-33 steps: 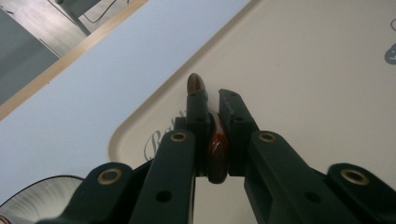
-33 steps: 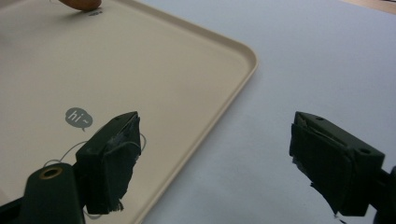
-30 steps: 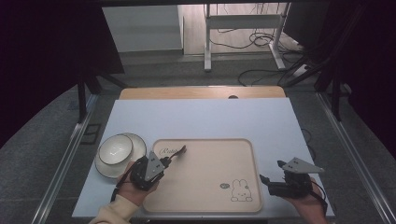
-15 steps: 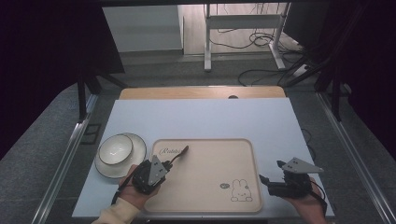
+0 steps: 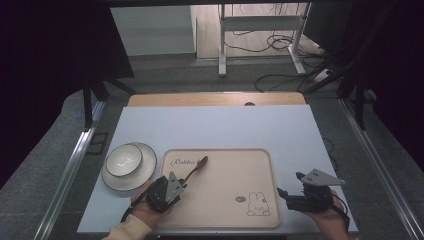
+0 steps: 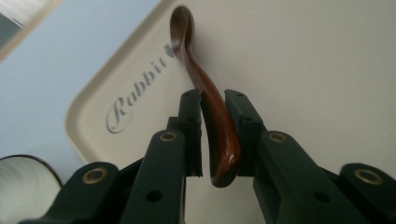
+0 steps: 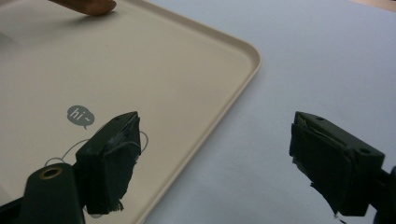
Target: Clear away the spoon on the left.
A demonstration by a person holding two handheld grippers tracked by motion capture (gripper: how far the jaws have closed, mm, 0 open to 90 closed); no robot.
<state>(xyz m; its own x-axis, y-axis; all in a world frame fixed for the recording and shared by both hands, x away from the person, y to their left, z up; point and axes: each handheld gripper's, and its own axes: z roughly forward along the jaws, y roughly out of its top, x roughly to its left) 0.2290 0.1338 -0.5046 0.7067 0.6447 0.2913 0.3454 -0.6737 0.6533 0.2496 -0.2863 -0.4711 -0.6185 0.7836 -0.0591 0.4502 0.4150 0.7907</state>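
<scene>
Pale blue tabletop [image 5: 225,125] carries a beige tray [image 5: 235,210], with a bowl on a plate [image 5: 127,165] just beside its left edge. Right gripper [image 5: 285,194] hovers at the tray's right rim, jaws spread wide, empty. Left gripper [image 6: 214,105] has just been easing apart, its pads barely flanking the brown wooden spoon [image 6: 205,93] lying on the tray.

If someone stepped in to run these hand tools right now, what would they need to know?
Left gripper: its jaws have just been opening, and the wooden spoon lies between them on the beige tray.
Right gripper: open, holding nothing, over the tray's right edge.
Bowl sits on its plate left of the tray.
Done: spoon is on the tray.
Left: probably draw the left gripper clear.
</scene>
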